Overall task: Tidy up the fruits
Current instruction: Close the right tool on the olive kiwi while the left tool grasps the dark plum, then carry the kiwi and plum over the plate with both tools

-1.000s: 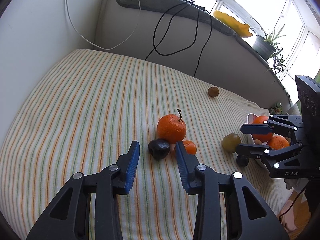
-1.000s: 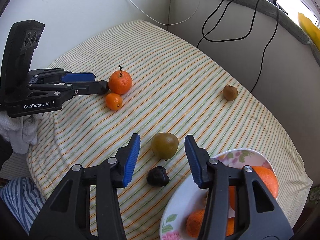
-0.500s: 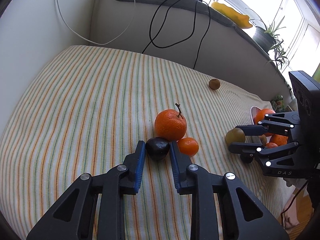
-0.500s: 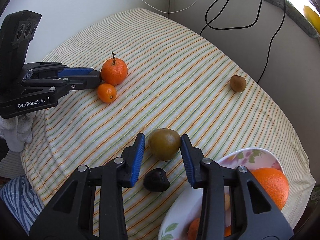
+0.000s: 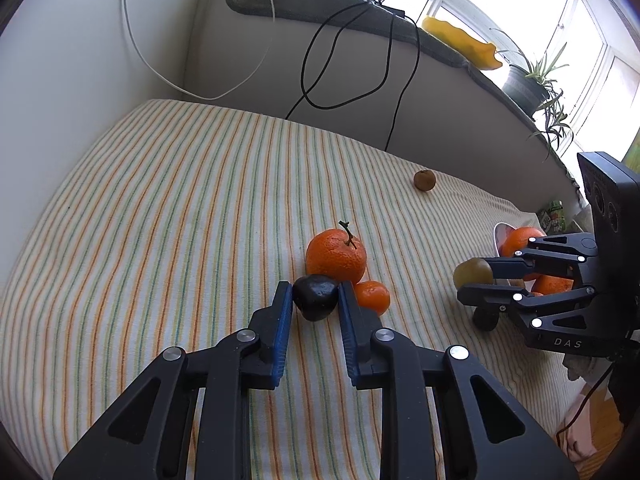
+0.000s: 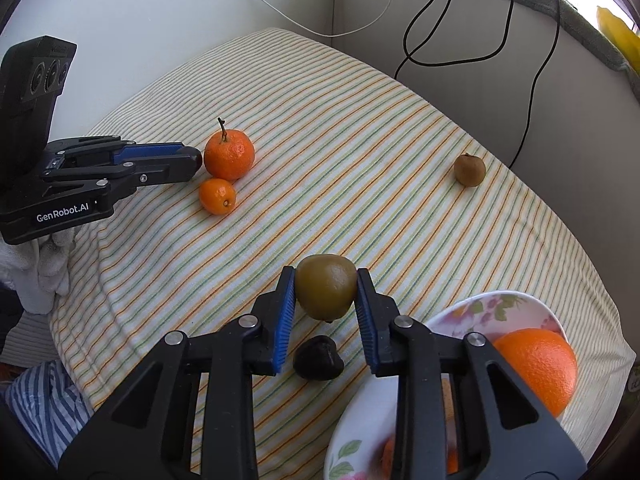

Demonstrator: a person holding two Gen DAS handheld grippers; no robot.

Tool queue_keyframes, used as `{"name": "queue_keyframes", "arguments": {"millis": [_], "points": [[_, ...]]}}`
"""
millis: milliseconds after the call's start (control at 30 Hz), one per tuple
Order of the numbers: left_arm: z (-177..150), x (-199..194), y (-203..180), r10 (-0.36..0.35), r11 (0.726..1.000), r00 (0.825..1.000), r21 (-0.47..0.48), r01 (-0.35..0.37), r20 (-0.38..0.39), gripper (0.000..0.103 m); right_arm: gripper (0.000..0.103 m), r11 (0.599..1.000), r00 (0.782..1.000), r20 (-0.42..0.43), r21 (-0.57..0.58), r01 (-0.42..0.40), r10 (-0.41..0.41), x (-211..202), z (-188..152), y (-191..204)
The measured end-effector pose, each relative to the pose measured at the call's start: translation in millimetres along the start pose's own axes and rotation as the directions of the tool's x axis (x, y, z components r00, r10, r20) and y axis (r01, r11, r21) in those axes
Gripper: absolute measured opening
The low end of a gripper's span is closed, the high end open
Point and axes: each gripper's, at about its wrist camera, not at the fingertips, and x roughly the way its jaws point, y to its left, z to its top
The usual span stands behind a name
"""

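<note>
Beside the clamped dark fruit [image 5: 316,297], two oranges [image 5: 336,256], touching it.

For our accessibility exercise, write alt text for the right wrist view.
The right claw grips a greenish-brown fruit above a striped cloth, near a floral plate of oranges. Beyond, the left claw reaches beside two oranges.

Both sets of jaws just clamped down

My left gripper [image 5: 314,300] closed onto the dark fruit [image 5: 315,297], my right gripper [image 6: 326,292] squeezed onto the green-brown fruit [image 6: 326,286].
</note>
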Motion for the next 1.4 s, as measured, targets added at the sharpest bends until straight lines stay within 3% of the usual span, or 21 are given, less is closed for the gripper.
{"name": "queue_keyframes", "arguments": {"millis": [333, 600, 867, 1100, 1400], "points": [[1.4, -23.9, -30.0, -0.057, 0.998, 0.998, 0.033, 0.056, 0.036, 0.021, 0.030, 1.000, 0.998, 0.070, 0.026, 0.000, -0.002, -44.6, -16.2, -8.5], [-4.3, -28.2, -83.3, -0.144, 0.985, 0.989, 0.099, 0.141, 0.025, 0.021, 0.030, 0.997, 0.994, 0.102, 0.069, 0.040, -0.047, -81.1, -28.8, -34.9], [-13.3, -17.9, -140.3, -0.218, 0.961, 0.976, 0.171, 0.217, -0.013, 0.021, 0.030, 0.991, 0.992, 0.101, 0.121, 0.061, -0.073, -86.8, -48.5, -60.9], [-14.8, -4.8, -170.1, -0.241, 0.947, 0.970, 0.208, 0.243, -0.036, 0.021, 0.030, 0.989, 0.992, 0.099, 0.134, 0.060, -0.073, -84.8, -59.3, -71.4], [-15.2, 16.1, -184.3, -0.204, 0.950, 0.978, 0.230, 0.210, -0.047, 0.021, 0.030, 0.990, 0.992, 0.106, 0.132, 0.051, -0.065, -76.5, -52.5, -77.8]]}}
